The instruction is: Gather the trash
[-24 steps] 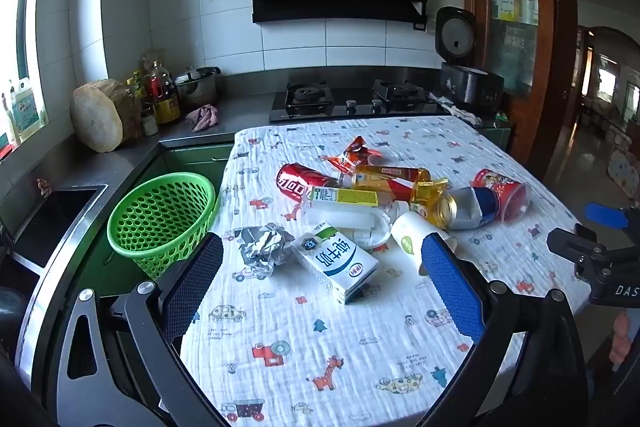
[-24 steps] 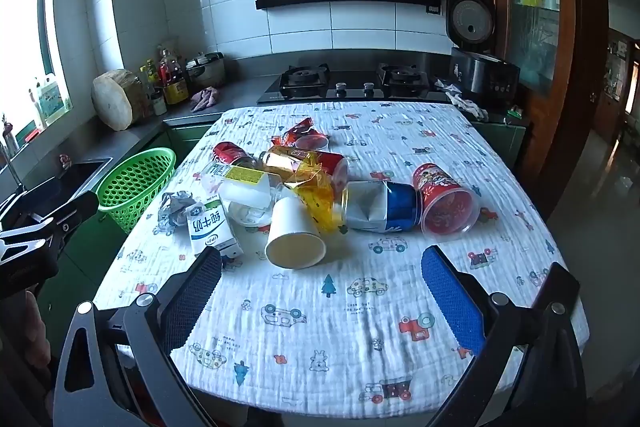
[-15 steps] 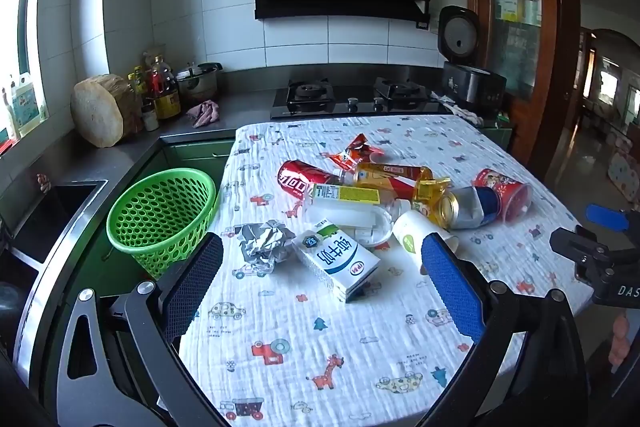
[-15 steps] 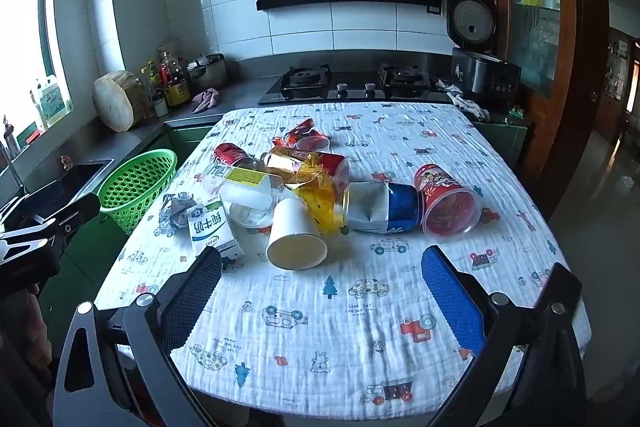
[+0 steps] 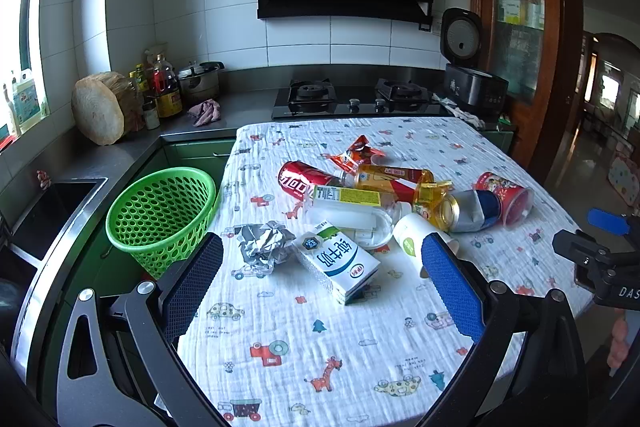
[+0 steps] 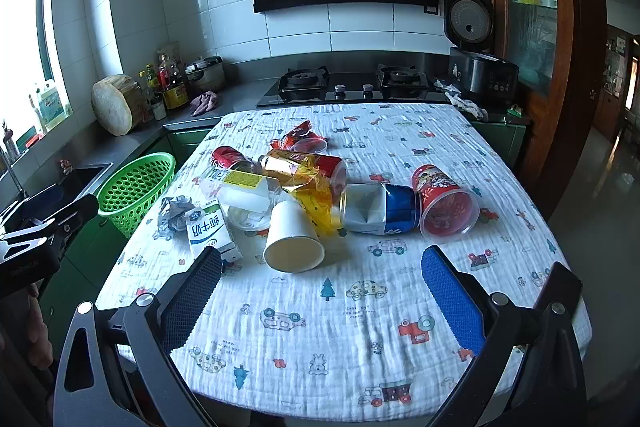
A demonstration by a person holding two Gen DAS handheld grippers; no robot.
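Observation:
Trash lies heaped mid-table on a cartoon-print cloth [image 5: 320, 339]. Nearest my left gripper [image 5: 322, 277] are a milk carton [image 5: 338, 263] and a crumpled foil ball [image 5: 264, 241]. Behind them lie a red can [image 5: 298, 179], a clear bottle [image 5: 344, 203], a white paper cup [image 5: 414, 241], a dented blue can [image 5: 472, 213] and a red plastic cup [image 5: 506, 193]. A green basket [image 5: 160, 211] stands left of the table. My left gripper hovers open above the near cloth. My right gripper [image 6: 320, 283] is open too, just short of the paper cup [image 6: 292, 239]. Neither holds anything.
A sink [image 5: 48, 211] is set in the counter at far left. A round wooden block [image 5: 102, 107] and bottles [image 5: 162, 87] stand in the corner. A gas hob [image 5: 352, 97] and rice cooker [image 5: 468, 67] line the back, with a wooden cabinet [image 5: 520, 7] at right.
Both views have shifted only slightly. The left view has drifted a little, so the table sits marginally farther right. The trash has not moved and both grippers stay open.

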